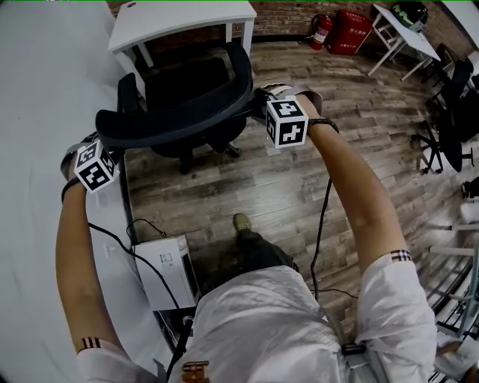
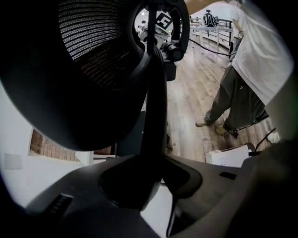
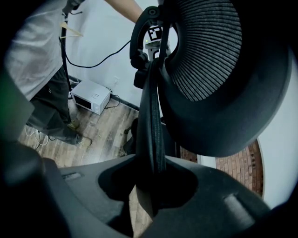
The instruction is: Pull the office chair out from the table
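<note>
The left gripper (image 1: 111,142) and the right gripper (image 1: 260,99) each pinch an opposite end of the office chair (image 1: 187,97) backrest rim, probably for a straight, even pull, with the chair just beyond them, near the white table (image 1: 179,21).
</note>
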A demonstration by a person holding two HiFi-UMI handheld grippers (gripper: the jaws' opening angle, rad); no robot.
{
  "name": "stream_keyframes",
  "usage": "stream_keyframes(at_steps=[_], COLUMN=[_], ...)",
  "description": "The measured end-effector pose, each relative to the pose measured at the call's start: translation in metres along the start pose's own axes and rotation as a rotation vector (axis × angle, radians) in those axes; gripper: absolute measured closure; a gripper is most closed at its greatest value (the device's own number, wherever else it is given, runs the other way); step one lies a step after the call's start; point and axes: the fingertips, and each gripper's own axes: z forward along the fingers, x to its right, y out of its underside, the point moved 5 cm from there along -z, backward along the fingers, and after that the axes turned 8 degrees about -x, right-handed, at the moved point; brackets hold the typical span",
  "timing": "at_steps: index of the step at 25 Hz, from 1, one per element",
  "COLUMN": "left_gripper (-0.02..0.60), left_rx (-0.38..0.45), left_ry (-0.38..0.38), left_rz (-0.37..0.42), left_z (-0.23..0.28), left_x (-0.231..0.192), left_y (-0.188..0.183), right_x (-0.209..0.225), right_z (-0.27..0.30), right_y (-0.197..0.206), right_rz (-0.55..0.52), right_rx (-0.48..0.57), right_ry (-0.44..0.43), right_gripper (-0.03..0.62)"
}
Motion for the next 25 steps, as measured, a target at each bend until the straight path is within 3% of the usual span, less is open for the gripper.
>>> stream_keyframes(at_steps=[25], left_gripper=[0.442], left_rx=[-0.008], left_ry=[-0.045], left_rz=[-0.017], left_z=[-0.037], left_x=[0.072], left_y=[0.012], right_x=[-0.068], right_z=[-0.046], right_y=[-0.028], right_rz=[0.014], right_rx=[-0.008], right_ry=[0.007], right_gripper=[0.487])
